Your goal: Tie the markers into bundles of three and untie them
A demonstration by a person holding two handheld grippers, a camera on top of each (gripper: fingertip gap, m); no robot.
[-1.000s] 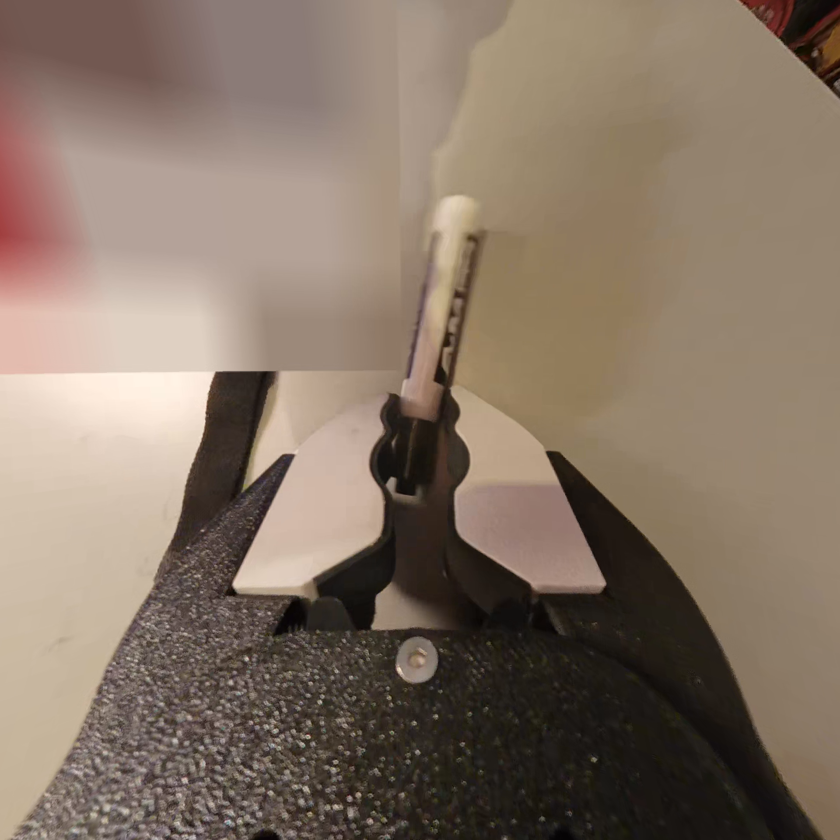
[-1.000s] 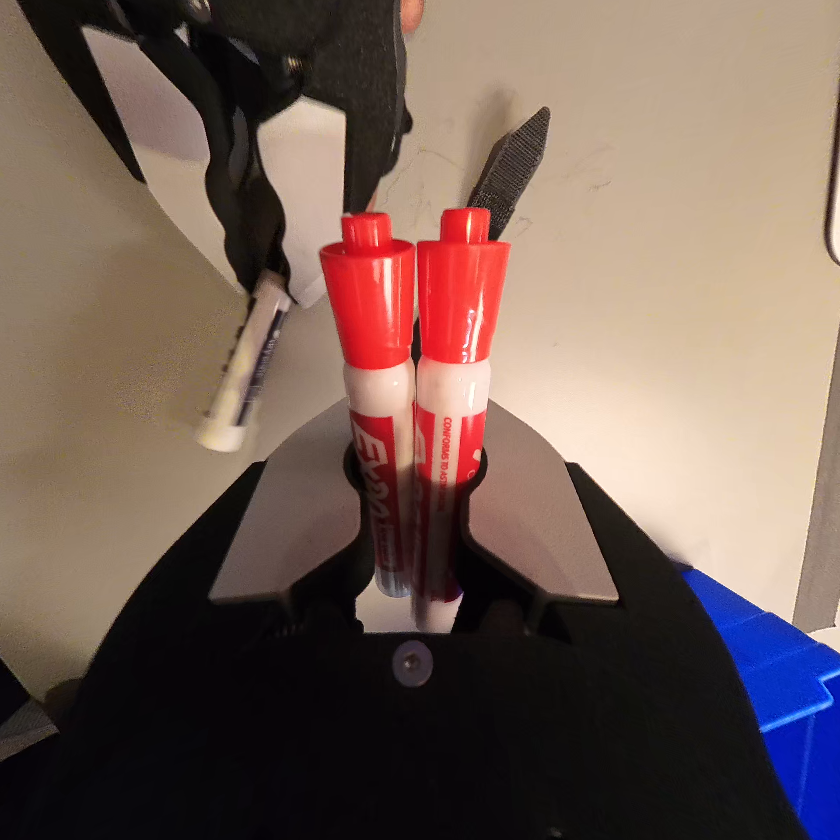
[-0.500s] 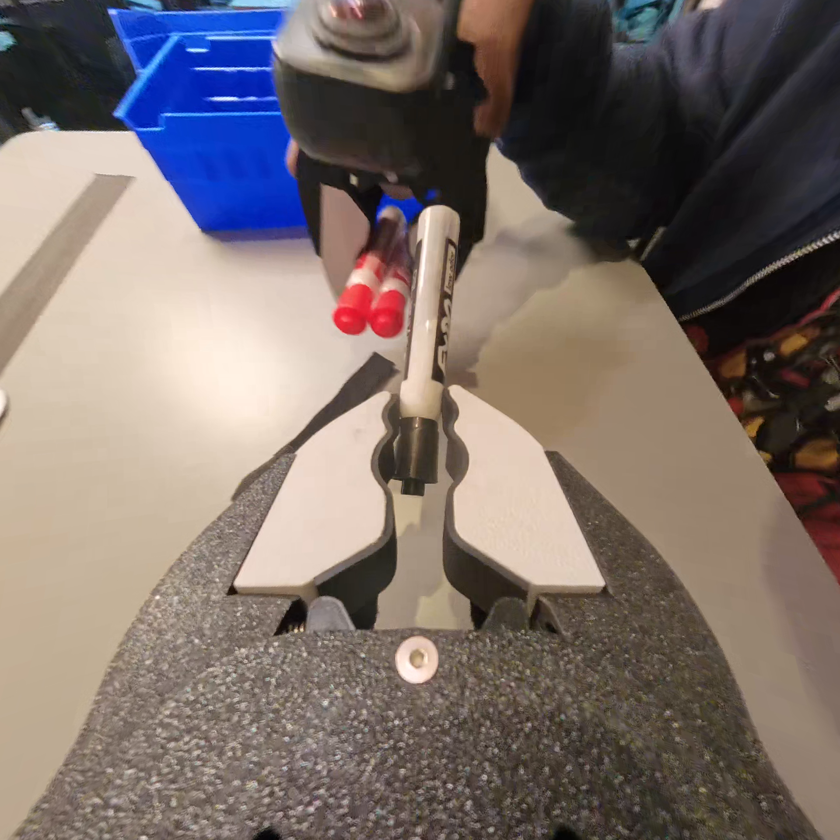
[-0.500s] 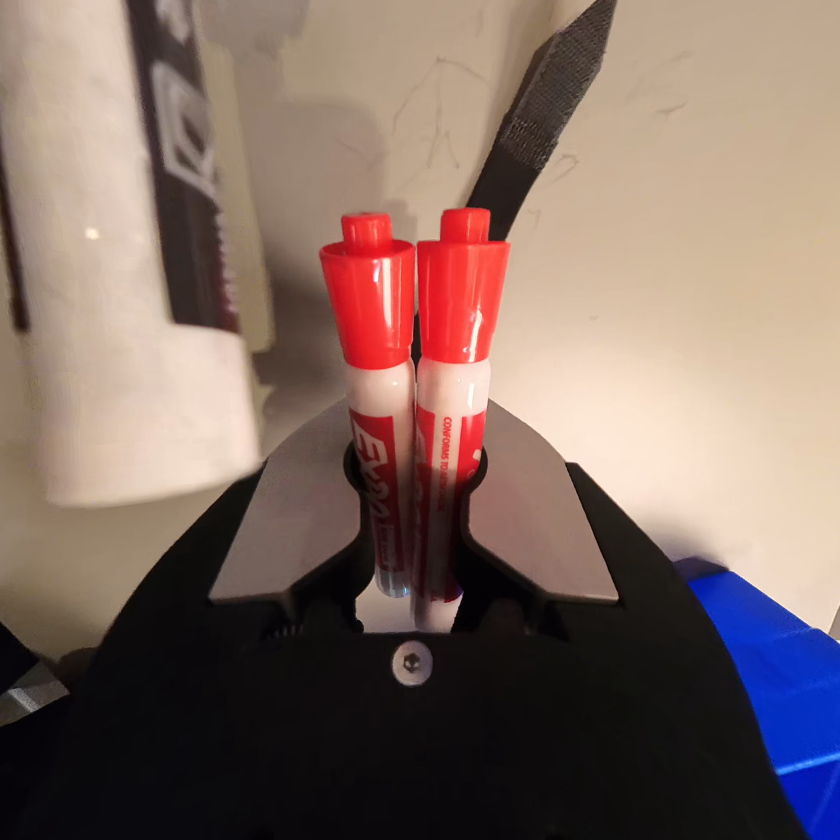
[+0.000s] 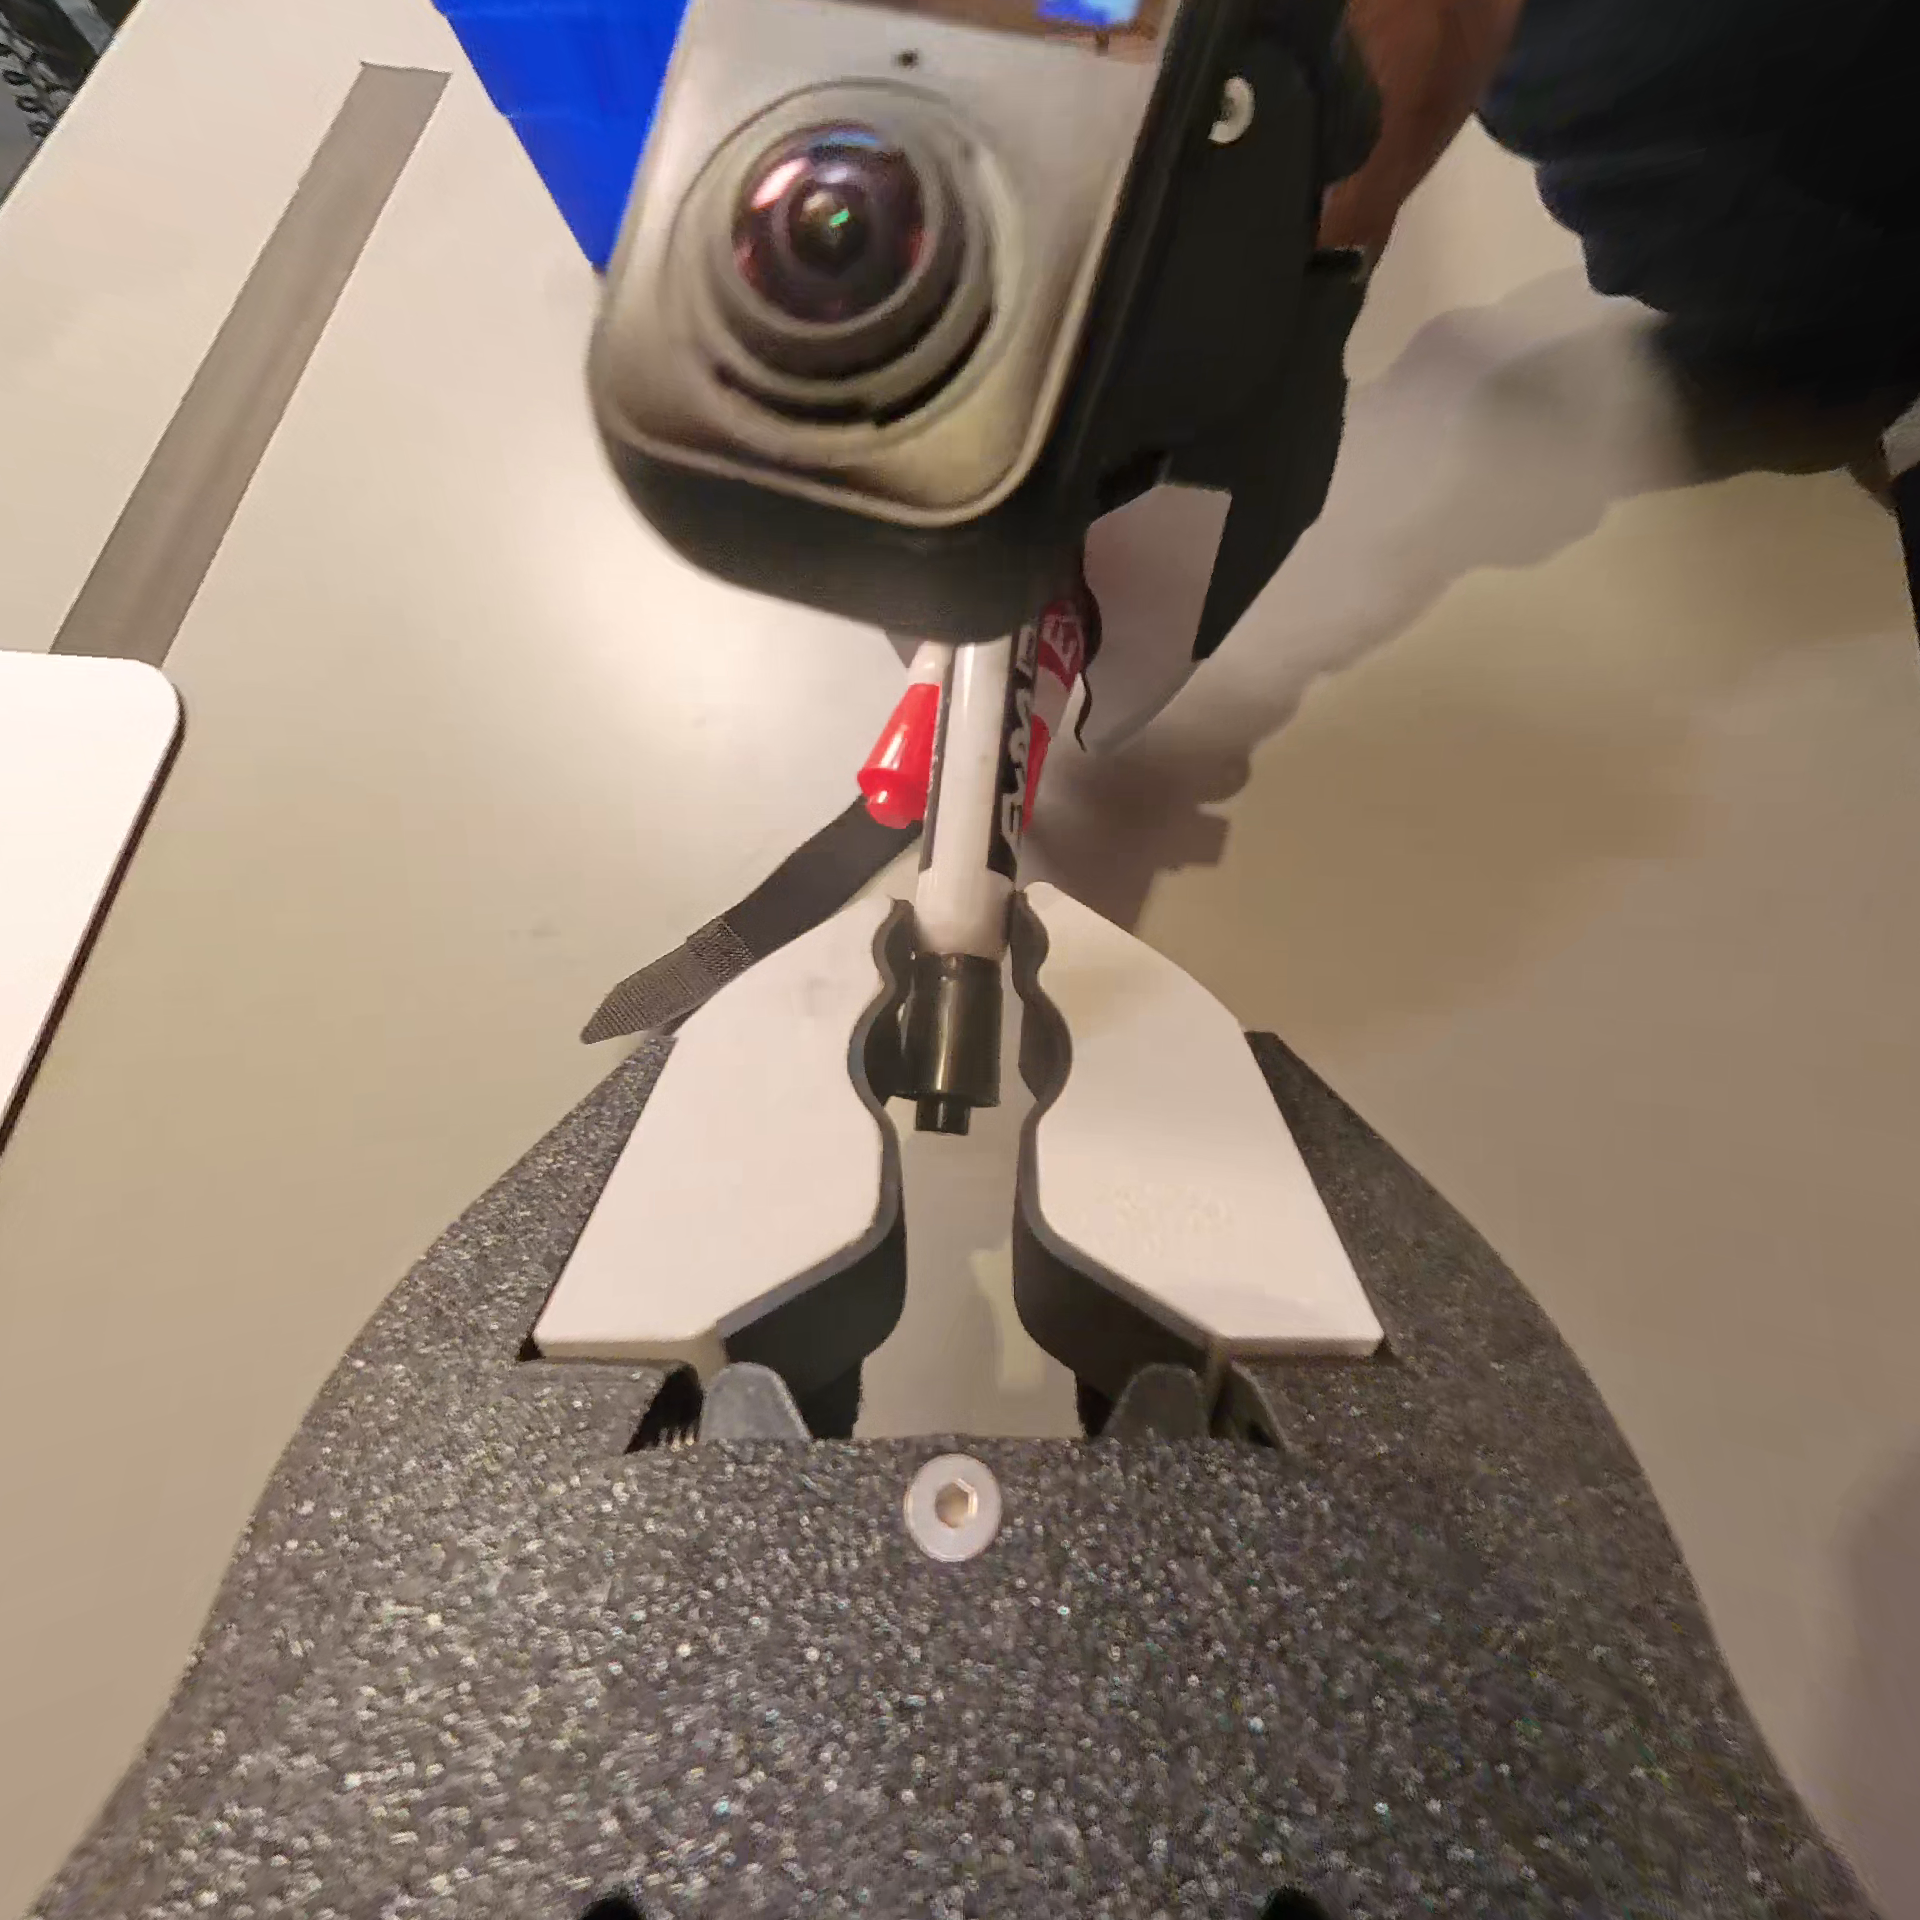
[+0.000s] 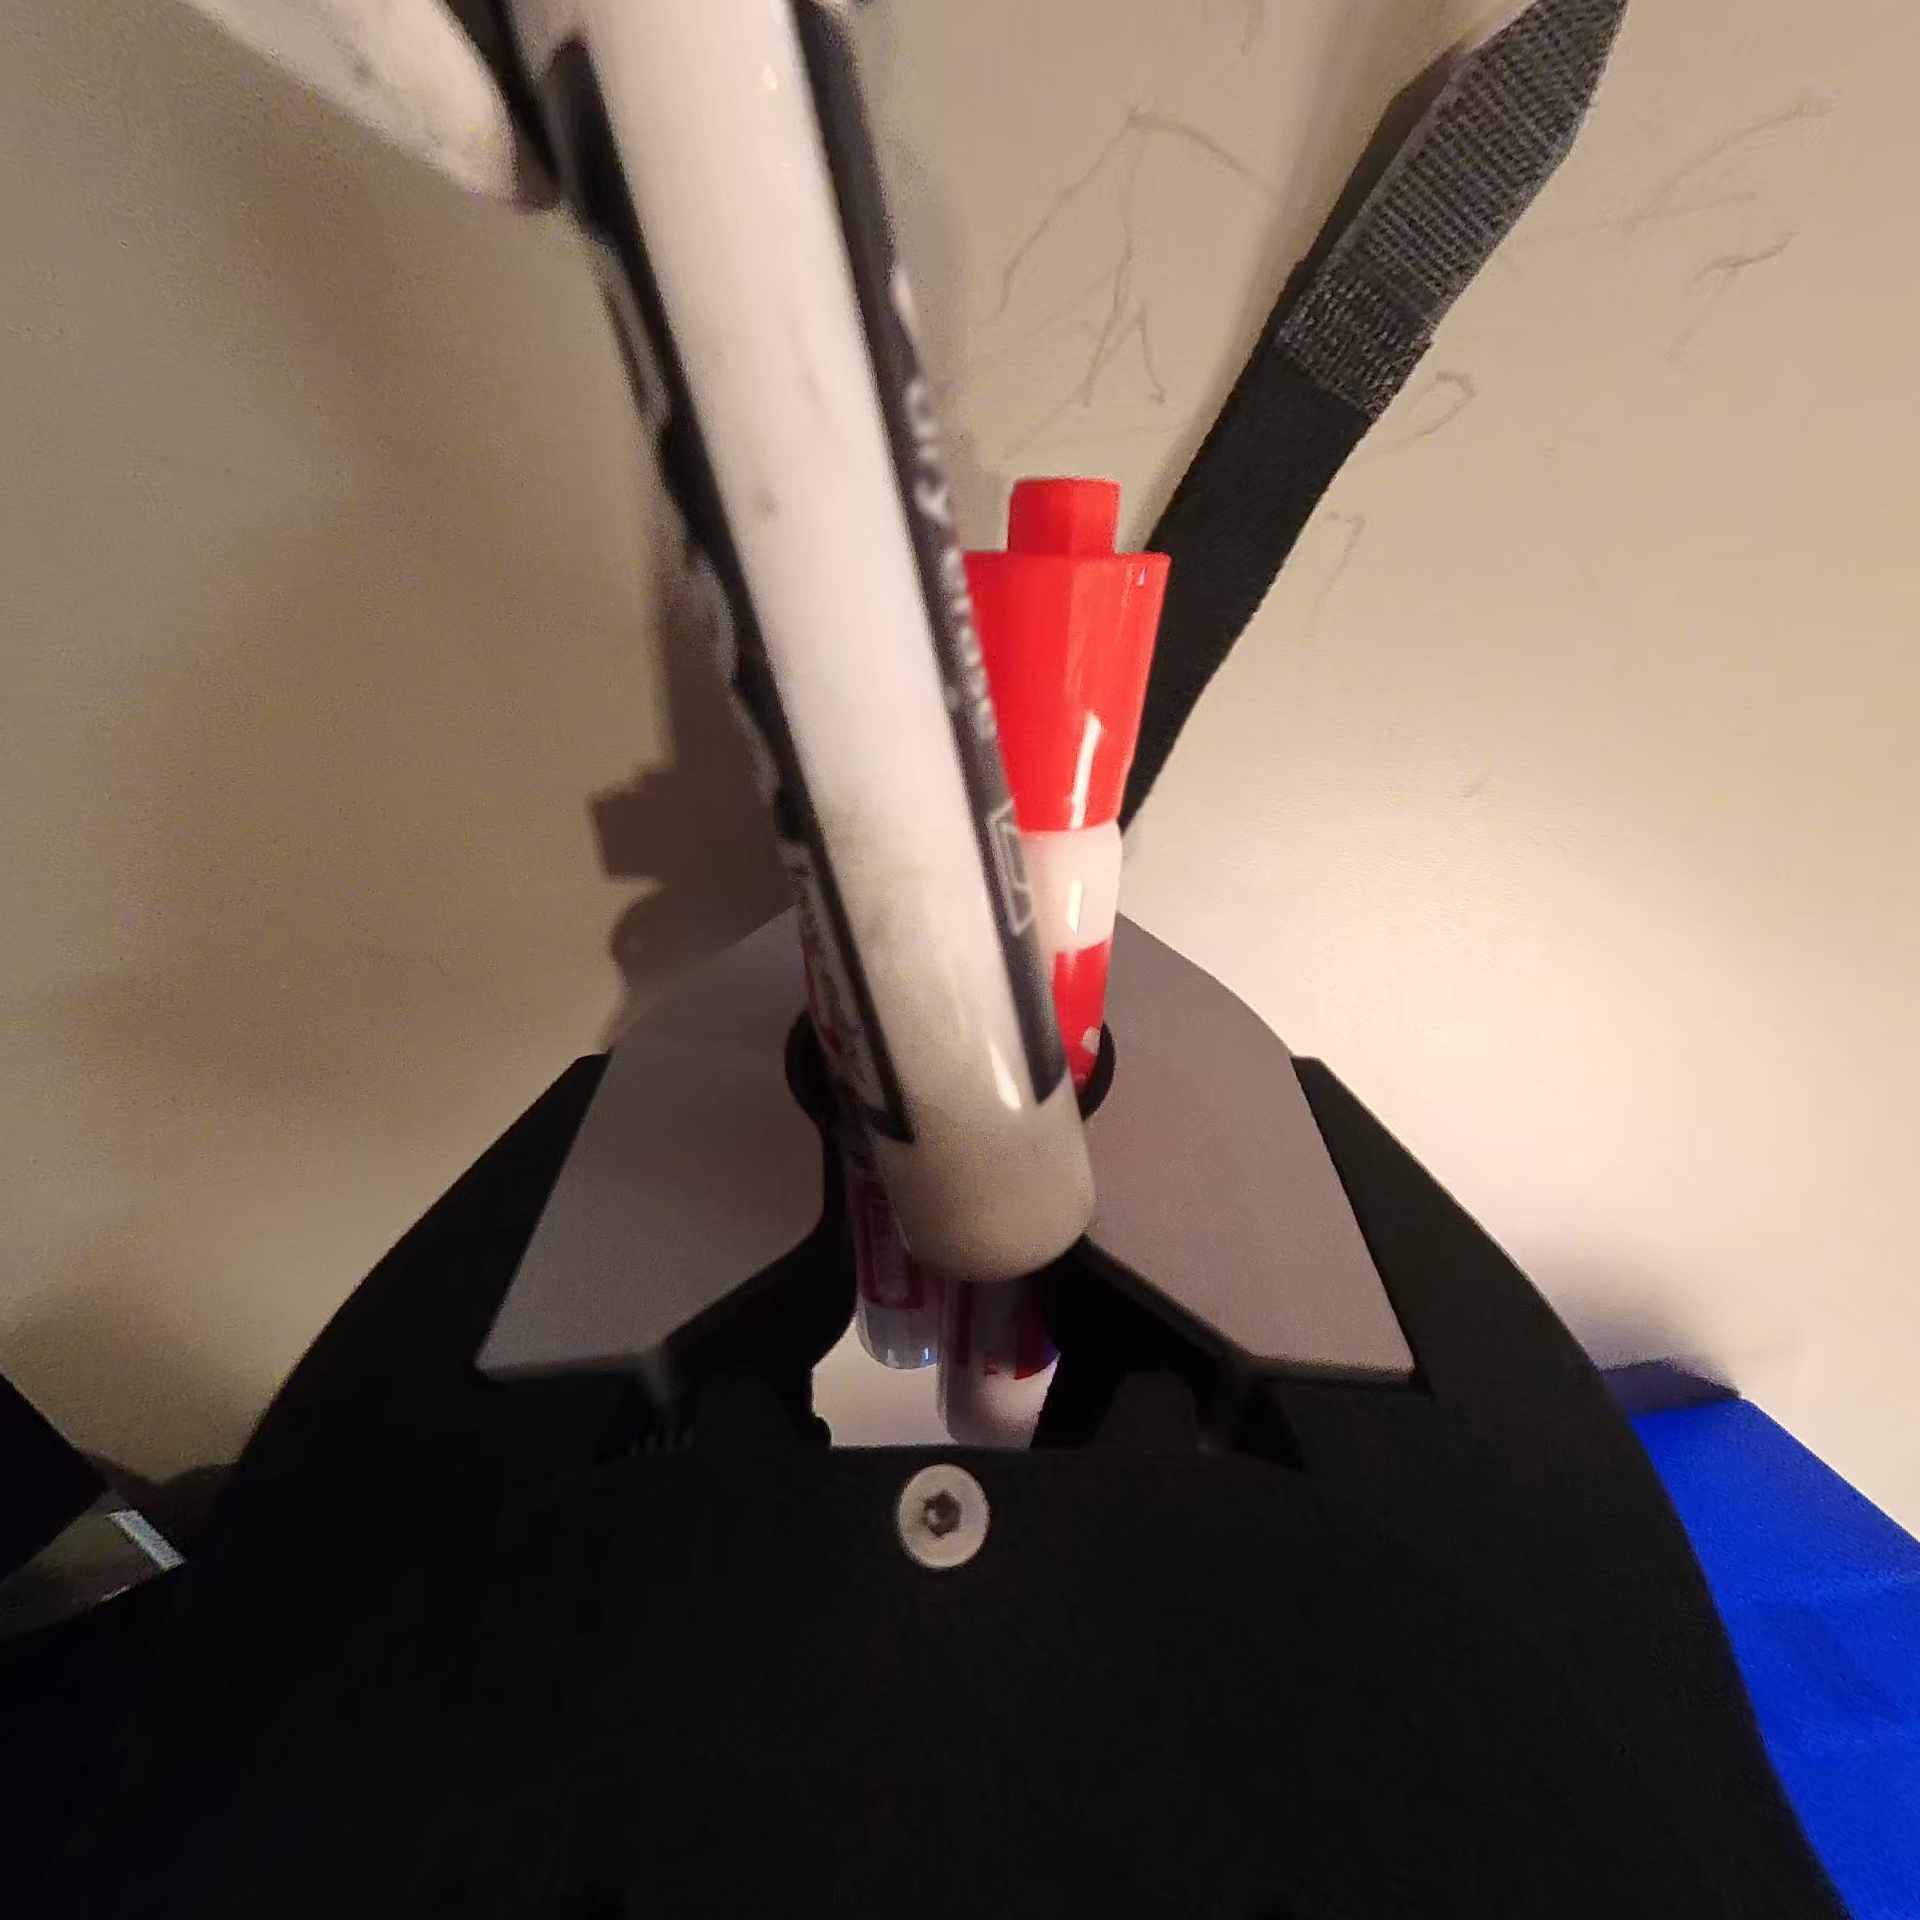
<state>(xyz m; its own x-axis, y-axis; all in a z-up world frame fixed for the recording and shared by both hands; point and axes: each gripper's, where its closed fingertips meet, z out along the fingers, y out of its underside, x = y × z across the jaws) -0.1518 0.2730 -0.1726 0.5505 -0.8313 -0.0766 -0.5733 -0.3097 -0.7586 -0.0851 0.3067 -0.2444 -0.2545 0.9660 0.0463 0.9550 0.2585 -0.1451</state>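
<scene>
Your left gripper (image 5: 961, 914) has a speckled dark grey body, pale flat fingers (image 5: 748, 1143) with wavy black inner edges and one silver screw (image 5: 951, 1520). Your right gripper (image 6: 951, 1049) is plain black with grey fingers (image 6: 1226, 1174), a matching screw (image 6: 940, 1515) and a grey round-lensed camera (image 5: 862, 260). Your sleeve (image 5: 1714, 156) is dark navy.

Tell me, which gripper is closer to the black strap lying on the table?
Probably left. The left gripper, clamping the black-capped marker, has one fingertip just beside the strap. The right gripper, clamping two red markers, appears farther back.
</scene>
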